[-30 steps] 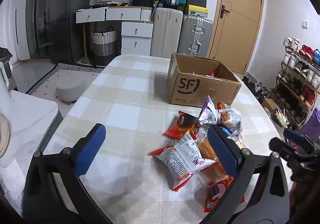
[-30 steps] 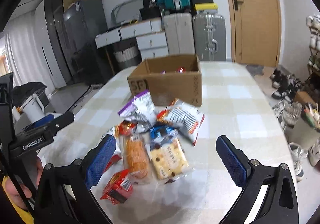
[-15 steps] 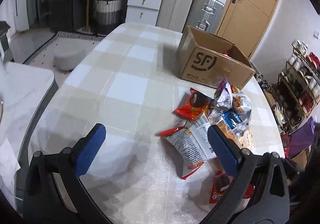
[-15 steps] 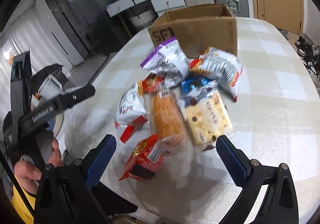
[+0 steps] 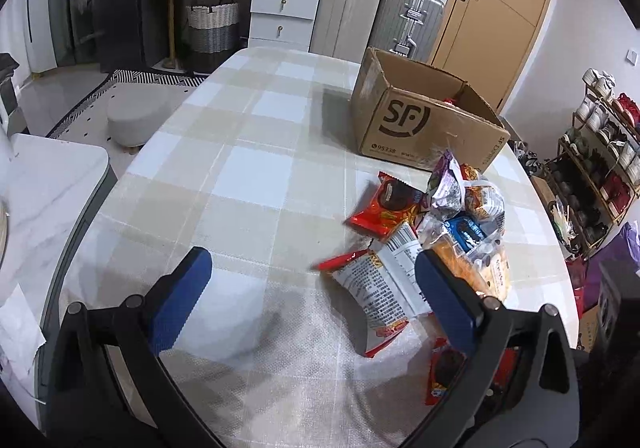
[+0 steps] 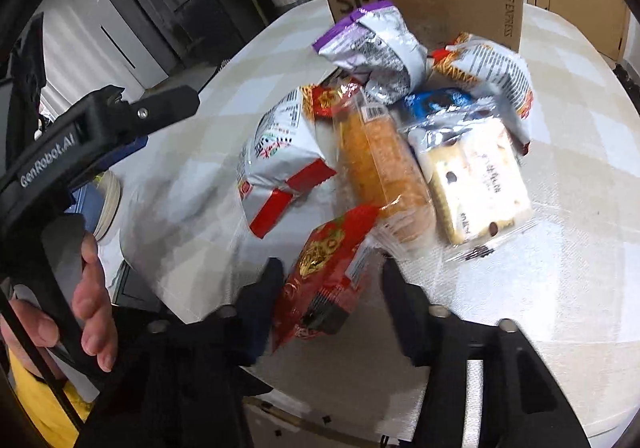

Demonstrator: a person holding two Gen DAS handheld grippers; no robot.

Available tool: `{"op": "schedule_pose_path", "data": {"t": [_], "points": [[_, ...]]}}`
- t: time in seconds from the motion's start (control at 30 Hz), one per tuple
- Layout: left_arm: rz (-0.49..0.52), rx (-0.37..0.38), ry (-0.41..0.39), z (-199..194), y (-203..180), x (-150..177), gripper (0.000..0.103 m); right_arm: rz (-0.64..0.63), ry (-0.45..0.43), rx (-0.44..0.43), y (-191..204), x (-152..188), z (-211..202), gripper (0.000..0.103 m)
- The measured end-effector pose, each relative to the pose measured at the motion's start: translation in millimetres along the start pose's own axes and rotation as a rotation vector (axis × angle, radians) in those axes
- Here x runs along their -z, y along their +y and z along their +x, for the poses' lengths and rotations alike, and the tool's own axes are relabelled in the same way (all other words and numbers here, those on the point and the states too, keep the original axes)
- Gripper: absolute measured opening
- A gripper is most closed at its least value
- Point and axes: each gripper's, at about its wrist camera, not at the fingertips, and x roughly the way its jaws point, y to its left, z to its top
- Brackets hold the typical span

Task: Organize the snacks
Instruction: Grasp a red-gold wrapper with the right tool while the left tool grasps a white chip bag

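Right claw (image 6: 328, 280) just closing around red snack packet (image 6: 326, 276) at near tabletop (image 6: 560, 207) edge; contact unclear. Left claw (image 5: 308, 288) wide open, empty.

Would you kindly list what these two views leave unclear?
- Brown cardboard box: contents hidden by its walls in both views.
- Right gripper: motion blur hides whether its just-closing jaws press the red snack packet between them.
- Blue packet: mostly buried under other snacks.
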Motion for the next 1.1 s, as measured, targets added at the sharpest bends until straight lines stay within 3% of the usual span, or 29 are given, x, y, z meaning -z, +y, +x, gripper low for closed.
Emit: {"op": "schedule_pose_path", "data": {"t": [0.07, 0.13, 0.33, 0.7, 0.93, 1.1], "points": [[0.000, 0.000, 0.003, 0, 0, 1, 0.101, 0.005, 0.012, 0.010, 0, 1, 4, 0.030], [0.001, -0.003, 0.009, 2, 1, 1, 0.101, 0.010, 0.004, 0.010, 0, 2, 3, 0.026], [-0.011, -0.004, 0.033, 7, 4, 2, 0.101, 0.022, -0.058, 0.002, -9, 3, -16, 0.025], [-0.017, 0.028, 0.125, 33, -6, 11, 0.099, 0.092, -0.182, -0.089, -30, 3, -58, 0.025], [-0.155, 0.120, 0.220, 59, -10, 17, 0.099, 0.110, -0.193, -0.117, -36, 2, -68, 0.025], [-0.175, 0.134, 0.219, 64, -24, 19, 0.099, 0.106, -0.197, -0.130, -33, 6, -71, 0.025]]}}
